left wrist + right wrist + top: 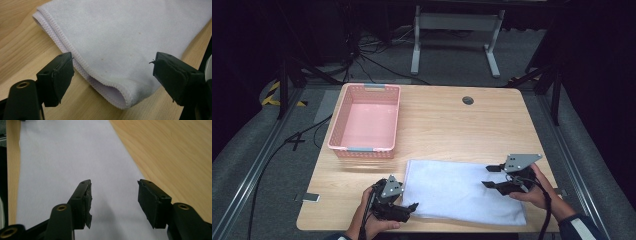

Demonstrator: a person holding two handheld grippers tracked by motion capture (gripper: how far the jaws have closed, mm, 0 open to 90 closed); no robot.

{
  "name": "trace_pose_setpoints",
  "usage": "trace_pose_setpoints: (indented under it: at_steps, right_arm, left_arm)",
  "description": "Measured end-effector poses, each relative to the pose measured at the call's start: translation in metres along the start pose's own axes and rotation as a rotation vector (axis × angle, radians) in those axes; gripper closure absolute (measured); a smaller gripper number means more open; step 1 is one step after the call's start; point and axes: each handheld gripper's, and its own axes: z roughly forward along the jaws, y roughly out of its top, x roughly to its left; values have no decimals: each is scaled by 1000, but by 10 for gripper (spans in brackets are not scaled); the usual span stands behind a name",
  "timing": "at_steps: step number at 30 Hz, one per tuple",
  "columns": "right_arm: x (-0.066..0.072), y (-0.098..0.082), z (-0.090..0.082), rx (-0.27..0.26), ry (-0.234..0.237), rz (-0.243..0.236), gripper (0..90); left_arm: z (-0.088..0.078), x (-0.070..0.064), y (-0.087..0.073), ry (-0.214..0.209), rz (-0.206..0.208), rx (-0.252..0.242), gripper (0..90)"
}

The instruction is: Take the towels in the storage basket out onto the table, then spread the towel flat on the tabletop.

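A soft, folded pale-lilac cloth (464, 190) with stitched edges lies flat on the smooth wooden desk (447, 125). Both black tongs, left (113, 72) and right (113, 195), are spread apart, seemingly pinching nothing.

Lab-type recording bay: black curtains, floor cables (377, 65), aluminium frame rails (249, 170), wooden table (452, 125).

Soft matt cloth (120, 42), wood-grain table (452, 125)

The right claw (113, 202) hangs agape above the white cloth (70, 157).
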Motion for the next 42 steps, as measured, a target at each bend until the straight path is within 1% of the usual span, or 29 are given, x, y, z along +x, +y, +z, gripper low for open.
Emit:
trace_pose_setpoints:
  at_steps: [1, 2, 3, 4, 6, 7, 8, 10, 12, 15, 16, 17, 18, 20, 21, 22, 23, 25, 26, 27, 28, 29, 30, 31, 34, 36, 39, 41, 42]
  right_arm:
    - [1, 5, 3, 1, 3, -2, 441]
    - [1, 14, 10, 0, 20, -14, 433]
    - [1, 14, 10, 0, 20, -14, 433]
    - [2, 29, 20, -7, 32, -38, 430]
    - [2, 35, 24, -9, 38, -36, 424]
    - [3, 45, 33, -11, 38, -47, 411]
    - [4, 52, 39, -11, 51, -51, 413]
    - [6, 66, 54, -4, 79, -62, 412]
    - [9, 87, 78, 12, 113, -80, 407]
    - [13, 103, 99, 18, 118, -113, 408]
    - [13, 109, 109, 25, 131, -113, 407]
    - [13, 113, 117, 30, 138, -106, 406]
    - [13, 116, 124, 32, 146, -109, 405]
    - [14, 118, 129, 35, 149, -109, 403]
    - [14, 120, 138, 53, 146, -113, 395]
    - [14, 122, 145, 60, 143, -119, 391]
    - [13, 123, 154, 75, 151, -112, 386]
    - [11, 124, 159, 80, 150, -113, 380]
    - [8, 124, 168, 89, 172, -91, 376]
    - [8, 124, 168, 89, 172, -91, 376]
    - [7, 125, 172, 99, 165, -83, 373]
    - [6, 125, 177, 113, 162, -78, 365]
    - [5, 126, 181, 119, 170, -85, 362]
    - [5, 127, 184, 124, 172, -83, 362]
    - [5, 128, 194, 132, 163, -92, 361]
    - [5, 128, 199, 141, 171, -72, 358]
    - [7, 128, 204, 165, 186, -74, 362]
    - [6, 128, 206, 174, 187, -56, 353]
    - [4, 127, 207, 183, 205, -31, 347]
  left_arm:
    - [1, 0, 0, 1, -8, 11, 172]
    - [2, 1, 0, 5, 0, 20, 171]
    - [2, 1, 0, 5, 0, 20, 171]
    - [4, 2, 0, 0, -5, 21, 171]
    - [5, 3, 0, -2, -6, 20, 171]
    - [5, 3, 0, -7, -14, 28, 171]
    - [7, 3, 0, -4, 0, 41, 171]
    - [9, 2, -1, -2, 2, 59, 171]
    - [10, 3, -2, 22, 9, 77, 167]
    - [11, 3, -2, 33, 2, 83, 155]
    - [11, 2, -2, 41, 9, 91, 156]
    - [14, -1, -3, 62, 45, 112, 159]
    - [15, -2, -4, 69, 54, 120, 155]
    - [16, -2, -6, 69, 43, 112, 155]
    - [15, -3, -6, 66, 19, 117, 156]
    - [15, -2, -6, 64, 26, 119, 156]
    - [15, -2, -7, 59, 18, 110, 158]
    - [15, -2, -8, 58, 6, 106, 161]
    - [9, -4, -8, 27, 34, 70, 180]
    - [9, -4, -8, 27, 34, 70, 212]
    - [6, -5, -8, -6, 28, 44, 212]
    - [5, -6, -8, -15, 23, 55, 214]
    - [8, -6, -8, -13, 32, 71, 178]
    - [10, -8, -10, 0, 16, 90, 157]
    - [16, -10, -10, -7, 29, 111, 158]
    - [18, -13, -10, 3, 51, 135, 139]
    - [23, -20, -12, 43, 100, 139, 107]
    - [26, -23, -10, 46, 100, 149, 53]
    - [27, -23, -10, 40, 99, 152, 37]
